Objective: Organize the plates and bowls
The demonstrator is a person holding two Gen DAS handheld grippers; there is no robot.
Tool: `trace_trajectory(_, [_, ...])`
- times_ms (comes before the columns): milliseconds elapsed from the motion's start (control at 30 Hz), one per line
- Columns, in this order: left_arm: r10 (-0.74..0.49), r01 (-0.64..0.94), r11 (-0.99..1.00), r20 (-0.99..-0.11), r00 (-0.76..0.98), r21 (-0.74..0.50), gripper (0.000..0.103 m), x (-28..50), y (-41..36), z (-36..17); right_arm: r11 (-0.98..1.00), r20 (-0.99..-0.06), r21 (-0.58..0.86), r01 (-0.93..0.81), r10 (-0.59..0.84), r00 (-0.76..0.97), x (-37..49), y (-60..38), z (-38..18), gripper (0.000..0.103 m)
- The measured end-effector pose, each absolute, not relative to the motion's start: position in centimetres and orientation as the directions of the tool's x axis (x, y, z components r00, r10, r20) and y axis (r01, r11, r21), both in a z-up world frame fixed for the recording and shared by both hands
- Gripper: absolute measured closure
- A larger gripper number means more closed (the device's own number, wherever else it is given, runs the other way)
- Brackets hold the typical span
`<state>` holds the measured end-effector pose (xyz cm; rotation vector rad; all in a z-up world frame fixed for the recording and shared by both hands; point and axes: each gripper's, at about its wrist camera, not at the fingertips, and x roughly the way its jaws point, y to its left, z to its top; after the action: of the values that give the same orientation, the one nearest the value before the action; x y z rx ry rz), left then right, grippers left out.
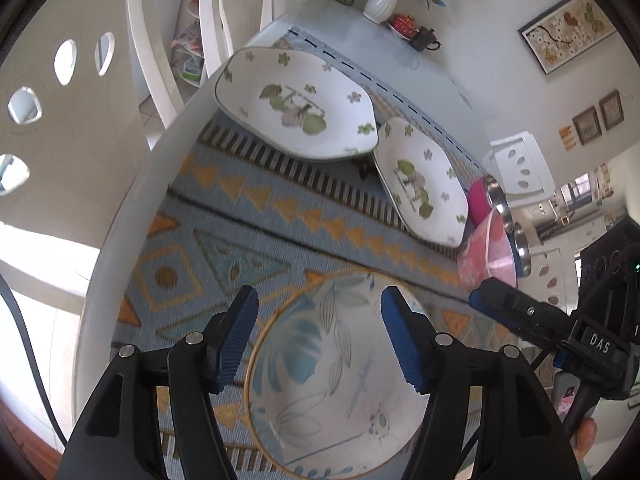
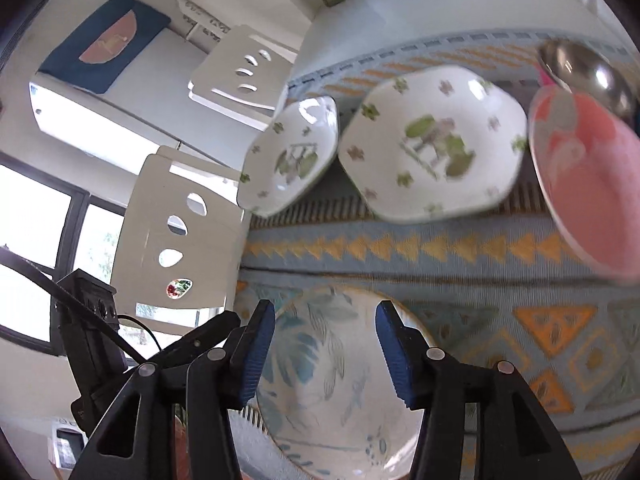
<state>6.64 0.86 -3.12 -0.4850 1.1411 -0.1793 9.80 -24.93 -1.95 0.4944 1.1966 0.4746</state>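
Both grippers open and empty above the blue-leaf plate on the patterned cloth.

Left gripper (image 1: 320, 336): jaws spread wide, nothing held; the blue-leaf plate (image 1: 340, 376) lies flat directly below and between its fingers, whether touched I cannot tell. Right gripper (image 2: 325, 350): jaws likewise wide, nothing gripped, the same plate (image 2: 340, 392) under its gap; its blue-tipped fingers show at the right edge of the left wrist view, just beside that plate. Count: one blue-leaf plate; two white floral plates with angular rims, the larger floral plate (image 1: 296, 104) and the smaller floral plate (image 1: 424, 184), side by side farther along the tablecloth (image 1: 224, 216), edges close or overlapping; one pink bowl (image 2: 592, 176) beside the smaller one; one steel bowl (image 2: 588, 76) just behind the pink. White vase (image 1: 382, 2) of flowers at the far table end.
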Motion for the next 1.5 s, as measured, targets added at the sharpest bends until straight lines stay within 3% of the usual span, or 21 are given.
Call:
trace_trajectory(367, [-0.306, -0.237, 0.854, -0.815, 0.493, -0.464, 0.041, 12.9, 3.9, -3.0, 0.857, -0.783, 0.468, -0.213, 0.515, 0.350, 19.6, -22.9, 0.8, 0.052])
trace_trajectory(767, [-0.216, -0.344, 0.844, -0.848, 0.483, -0.411, 0.044, 19.5, 8.2, -5.8, 0.903, -0.855, 0.334, -0.269, 0.411, 0.317, 29.6, -18.9, -4.3, 0.052])
trace_trajectory(933, [-0.213, -0.357, 0.843, -0.858, 0.467, -0.403, 0.054, 20.7, 8.3, -7.1, 0.906, -0.870, 0.292, -0.306, 0.385, 0.309, 31.3, -17.7, -5.7, 0.052])
trace_trajectory(1000, [-0.207, -0.362, 0.843, -0.863, 0.461, -0.397, 0.058, 21.2, 8.2, -7.6, 0.908, -0.878, 0.281, -0.311, 0.373, 0.298, 31.9, -17.3, -6.2, 0.061])
trace_trajectory(1100, [-0.209, -0.368, 0.841, -0.866, 0.454, -0.396, 0.061, 21.7, 8.4, -8.2, 0.909, -0.886, 0.257, -0.329, 0.357, 0.297, 32.6, -16.6, -6.6, 0.065])
trace_trajectory(1400, [-0.258, -0.341, 0.833, -0.851, 0.458, -0.437, 0.062, 22.4, 8.4, -8.7, 0.891, -0.911, 0.236, -0.388, 0.343, 0.232, 33.7, -13.7, -8.4, 0.069])
trace_trajectory(1500, [-0.283, -0.315, 0.834, -0.841, 0.462, -0.454, 0.062, 22.3, 7.9, -8.4, 0.895, -0.921, 0.163, -0.415, 0.289, 0.262, 33.8, -12.2, -8.4, 0.068])
